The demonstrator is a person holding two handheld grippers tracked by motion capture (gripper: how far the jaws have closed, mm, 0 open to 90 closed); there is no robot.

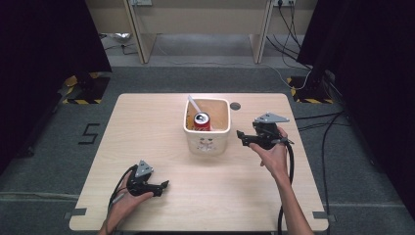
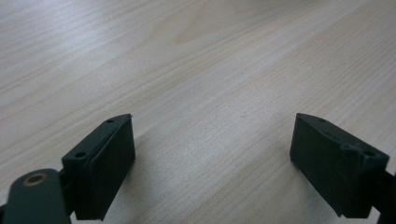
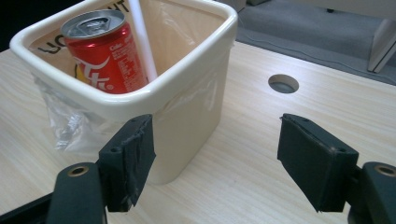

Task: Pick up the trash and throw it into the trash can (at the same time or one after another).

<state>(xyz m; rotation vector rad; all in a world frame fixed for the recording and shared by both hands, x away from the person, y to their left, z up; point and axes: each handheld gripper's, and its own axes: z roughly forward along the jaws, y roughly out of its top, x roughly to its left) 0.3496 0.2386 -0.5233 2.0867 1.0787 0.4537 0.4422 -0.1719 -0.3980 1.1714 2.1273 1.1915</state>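
A: Which hand-held gripper's nearer the bin?
B: Right hand-held gripper (image 1: pixel 243 136), jaws apart, nothing in them. Cream bin (image 1: pixel 207 142) sits just to its left, mid-worktop (image 1: pixel 147 127).
A: Left one?
B: Left hand-held gripper (image 1: pixel 163 186) also spread, empty, well apart near the front edge.
A: Count?
B: 1 bin, 1 red can (image 3: pixel 105 56) upright inside, 1 white straw (image 3: pixel 143 42) leaning.

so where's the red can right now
The red can stands inside the cream bin mid-table in the high view, beside a white straw, left of the right gripper.

Even overhead light — soft shadows, dark edges, slight blur.
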